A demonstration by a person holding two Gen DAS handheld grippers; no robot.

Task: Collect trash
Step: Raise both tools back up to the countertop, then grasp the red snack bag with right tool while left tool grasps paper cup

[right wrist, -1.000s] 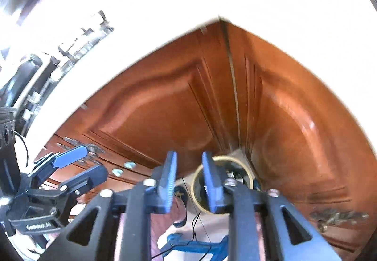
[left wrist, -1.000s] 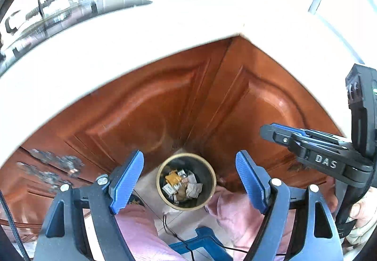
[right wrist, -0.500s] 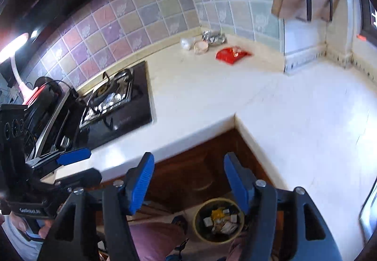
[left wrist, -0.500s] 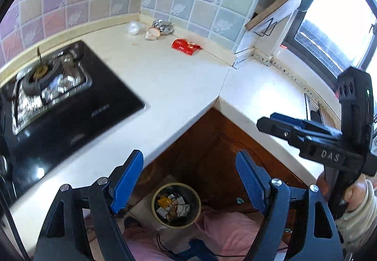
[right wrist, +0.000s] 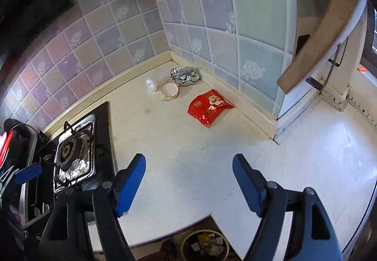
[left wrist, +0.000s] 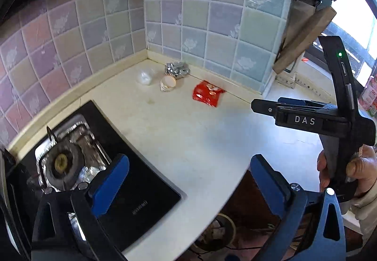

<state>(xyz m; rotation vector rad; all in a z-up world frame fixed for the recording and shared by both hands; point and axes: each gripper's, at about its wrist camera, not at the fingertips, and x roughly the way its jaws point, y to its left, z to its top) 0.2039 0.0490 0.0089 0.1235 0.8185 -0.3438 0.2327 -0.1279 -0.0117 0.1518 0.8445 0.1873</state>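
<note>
While both grippers hang over the pale countertop (right wrist: 179,143), neither one holds anything. The left gripper (left wrist: 188,181) has its blue pads far apart, and its jaws have just been opening, with only the counter and the stove edge seen between them. The right gripper (right wrist: 188,181) also stands wide apart, its jaws just opening too, and nothing is between them.

Seen from the right wrist, the trash lies in the tiled corner at about twelve o'clock from the gripper. A red snack wrapper (right wrist: 208,106) lies flat on the counter, near the wall at one o'clock. A small paper cup (right wrist: 169,91) lies on its side at twelve o'clock, just beside a crumpled foil ball (right wrist: 185,75) that sits against the wall. A small clear plastic piece (right wrist: 152,83) rests at the cup's nine o'clock side.

A black gas stove (right wrist: 77,155) with foil around the burner is at nine o'clock. Below the counter edge, at six o'clock, a round trash bin (right wrist: 205,245) with scraps inside stands on the floor. In the left wrist view a hand (left wrist: 348,171) grips the right gripper's handle at three o'clock.
</note>
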